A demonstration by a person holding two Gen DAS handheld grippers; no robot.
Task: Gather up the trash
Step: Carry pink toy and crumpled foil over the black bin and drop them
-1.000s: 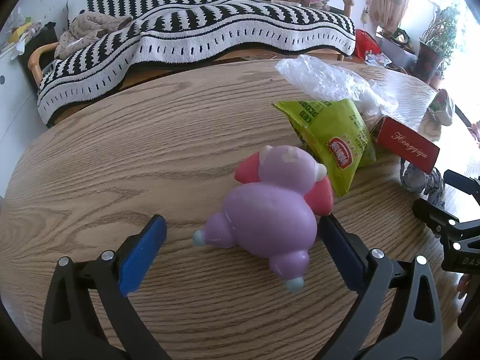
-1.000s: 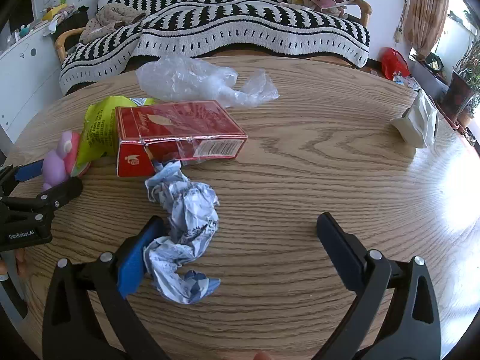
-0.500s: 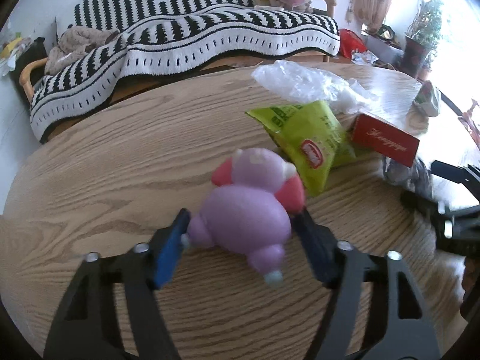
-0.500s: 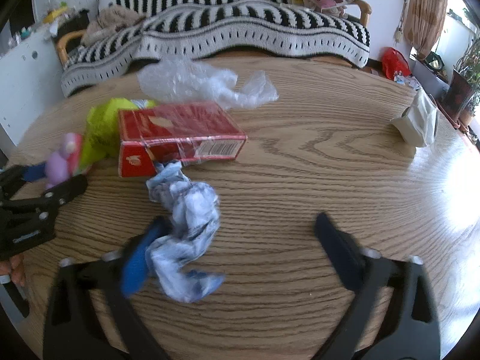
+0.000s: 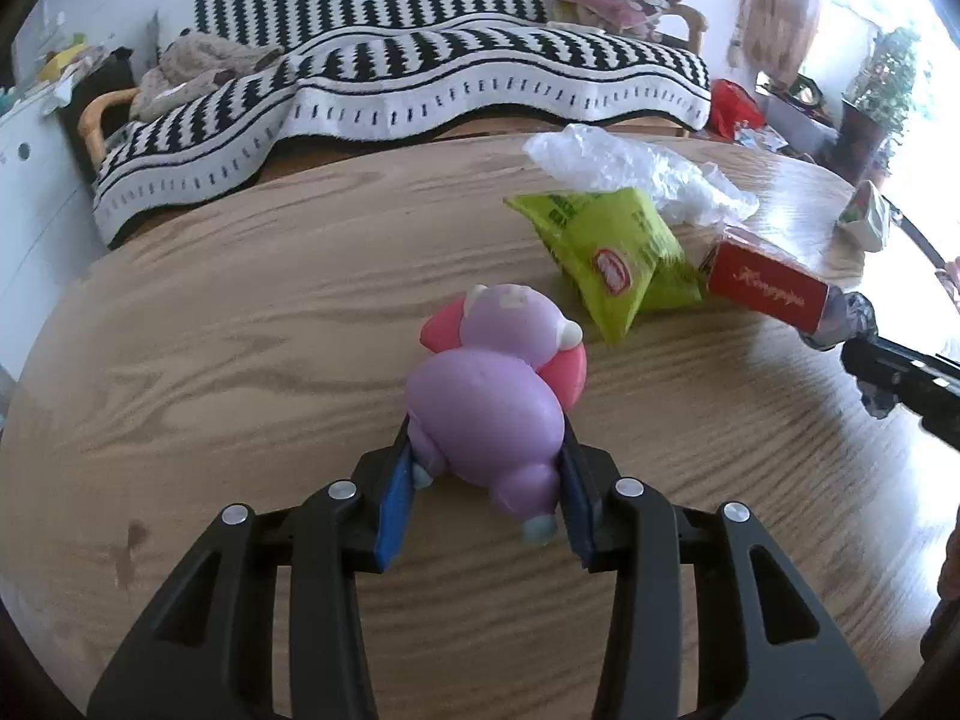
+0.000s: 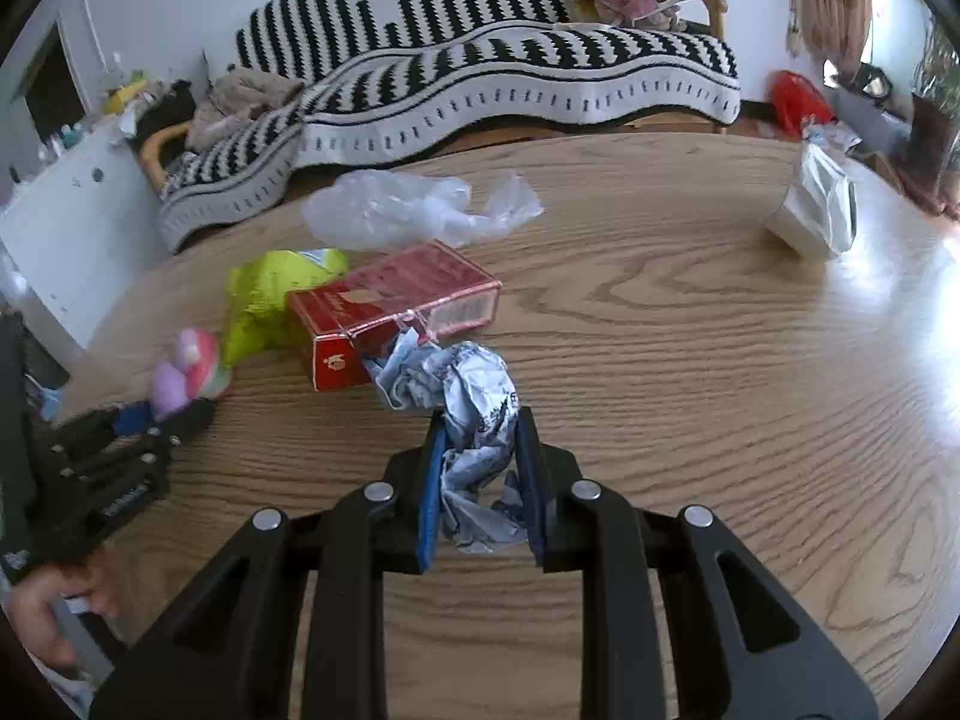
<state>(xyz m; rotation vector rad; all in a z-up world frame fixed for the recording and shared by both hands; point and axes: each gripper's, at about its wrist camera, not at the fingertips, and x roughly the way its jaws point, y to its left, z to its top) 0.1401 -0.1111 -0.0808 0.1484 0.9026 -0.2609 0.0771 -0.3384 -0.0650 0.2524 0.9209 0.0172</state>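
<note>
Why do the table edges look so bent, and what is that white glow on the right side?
Left wrist view: the fisheye lens bows the wooden table, and window light washes out the right edge near the potted plant. Right wrist view: the same bending, glare on the tabletop's right side, and the left gripper smeared at the frame's edge.

My left hand-held gripper (image 5: 486,483) is closing on the purple toy (image 5: 489,402) on the table (image 5: 240,312); green packet (image 5: 612,255) lies beyond.
</note>
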